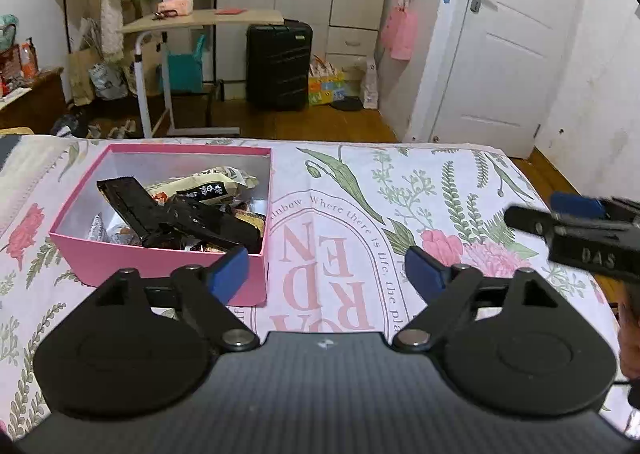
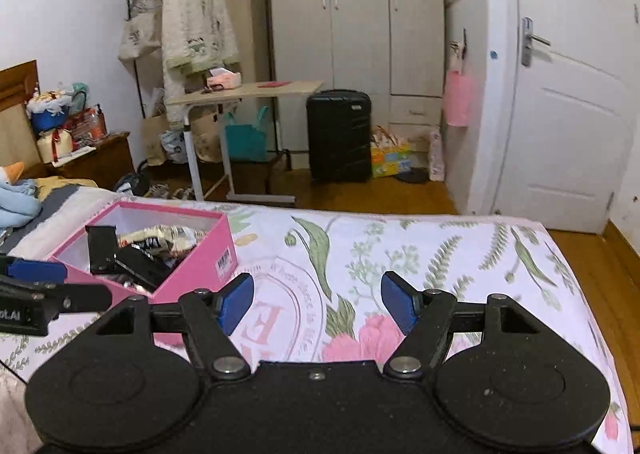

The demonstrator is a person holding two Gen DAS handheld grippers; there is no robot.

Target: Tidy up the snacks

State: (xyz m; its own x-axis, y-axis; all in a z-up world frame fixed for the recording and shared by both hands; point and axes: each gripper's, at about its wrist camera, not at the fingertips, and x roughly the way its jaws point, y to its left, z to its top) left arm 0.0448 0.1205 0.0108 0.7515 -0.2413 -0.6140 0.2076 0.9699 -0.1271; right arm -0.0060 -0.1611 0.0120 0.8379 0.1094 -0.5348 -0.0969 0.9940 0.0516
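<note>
A pink box (image 1: 168,260) (image 2: 200,258) sits on the floral bedspread (image 1: 360,213) (image 2: 440,254), filled with several snack packs: black wrappers (image 1: 188,219) (image 2: 136,262) and a cream-coloured pack (image 1: 208,183) (image 2: 168,238). My left gripper (image 1: 326,272) hovers open just right of the box's near corner, with nothing between its blue pads. My right gripper (image 2: 316,304) is open too, above the bedspread to the right of the box, and holds nothing. Each gripper shows at the edge of the other's view: the right one (image 1: 576,225), the left one (image 2: 40,294).
The bed ends at a wooden floor (image 1: 312,121). Beyond it stand a small rolling table (image 1: 200,19), a black suitcase (image 1: 278,65), a wardrobe (image 2: 356,13), a white door (image 2: 568,113) and a clothes rack with bags (image 2: 192,33). A nightstand (image 2: 92,157) with clutter is at the left.
</note>
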